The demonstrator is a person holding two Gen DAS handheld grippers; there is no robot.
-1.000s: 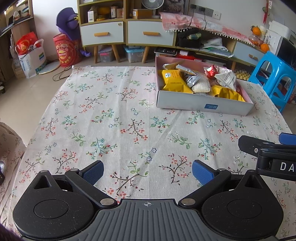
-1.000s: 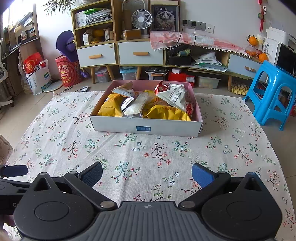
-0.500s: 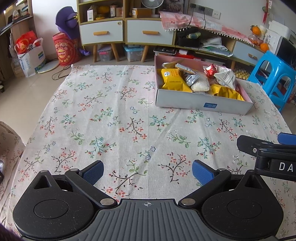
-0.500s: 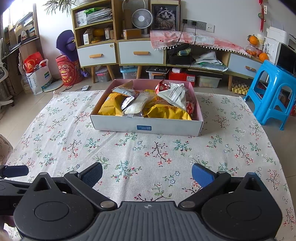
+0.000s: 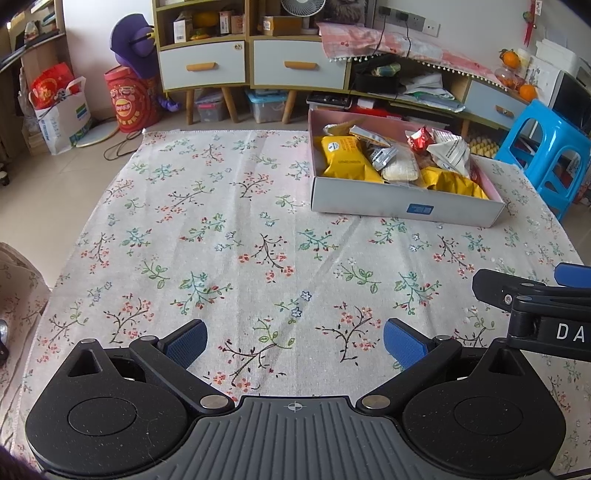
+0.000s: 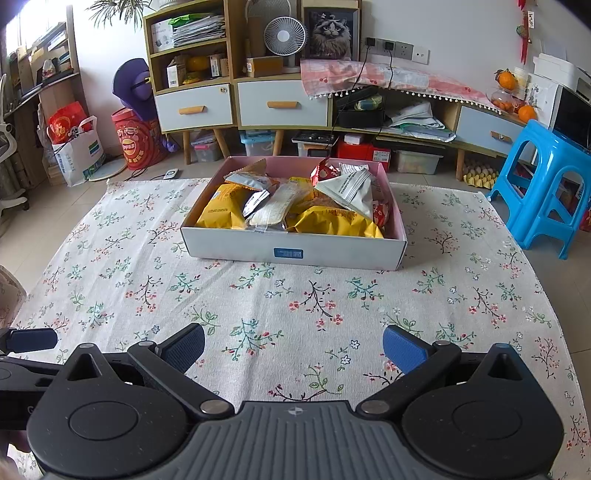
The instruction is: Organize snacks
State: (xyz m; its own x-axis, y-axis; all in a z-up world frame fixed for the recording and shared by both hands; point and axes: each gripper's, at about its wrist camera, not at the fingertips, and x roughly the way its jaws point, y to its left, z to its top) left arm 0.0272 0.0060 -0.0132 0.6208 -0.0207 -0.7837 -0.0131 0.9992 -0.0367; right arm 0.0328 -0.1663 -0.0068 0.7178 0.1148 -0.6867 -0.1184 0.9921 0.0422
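A flat white box with a pink inside (image 6: 295,252) stands on the flowered tablecloth (image 6: 295,302), far from both grippers. It is full of snack packets: yellow bags (image 6: 221,210), a white bag (image 6: 351,190), a small red packet (image 6: 325,171). In the left wrist view the box (image 5: 406,206) is at the upper right. My left gripper (image 5: 294,339) is open and empty, low over the cloth. My right gripper (image 6: 293,343) is open and empty, facing the box. Each gripper shows at the edge of the other's view.
A blue plastic stool (image 6: 546,184) stands right of the table. Cabinets with drawers (image 6: 240,103), a fan (image 6: 283,35), bags (image 6: 74,147) and a red drum (image 6: 138,138) line the far wall. The table's far edge is behind the box.
The left wrist view has drawn back slightly, so the box sits a little farther away. The right gripper has barely moved. Both stay open.
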